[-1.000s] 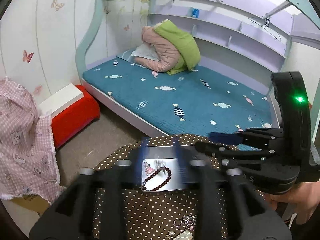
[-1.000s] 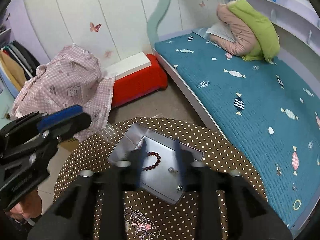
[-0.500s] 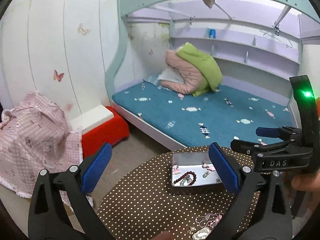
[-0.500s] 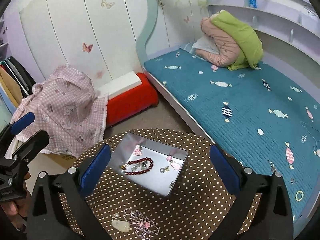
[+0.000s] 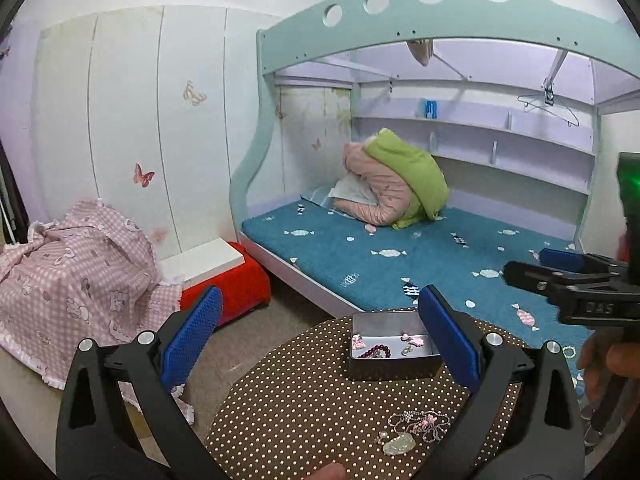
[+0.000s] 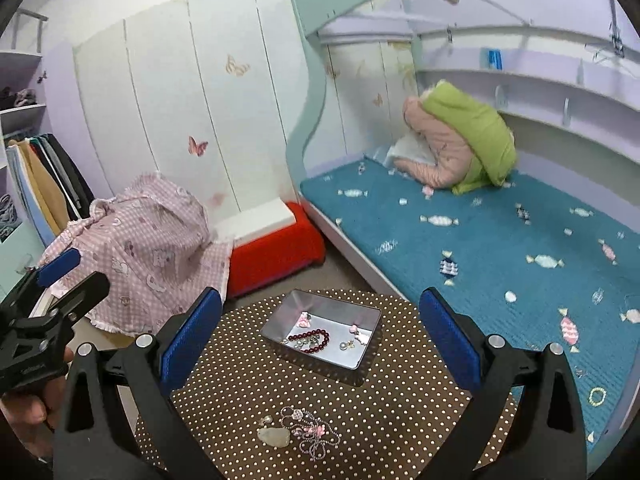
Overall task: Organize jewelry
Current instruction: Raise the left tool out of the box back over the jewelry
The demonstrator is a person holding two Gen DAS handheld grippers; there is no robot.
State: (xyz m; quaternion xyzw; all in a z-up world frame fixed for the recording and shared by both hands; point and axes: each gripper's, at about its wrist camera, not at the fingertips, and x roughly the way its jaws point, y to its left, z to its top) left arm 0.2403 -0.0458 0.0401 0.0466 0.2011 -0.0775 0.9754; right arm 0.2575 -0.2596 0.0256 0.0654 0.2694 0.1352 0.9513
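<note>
Both grippers' jaws gape empty; one tin (image 6: 362,354) holds one bead bracelet (image 6: 314,340).

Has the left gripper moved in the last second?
Yes. The left gripper has pulled up and back from the metal tin, which now looks smaller and farther off, and its fingers have opened wide.

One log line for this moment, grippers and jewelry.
left gripper: open, empty | right gripper: open, empty | metal tin: holds red bead bracelet | chain necklace: loose on polka-dot tablecloth
</note>
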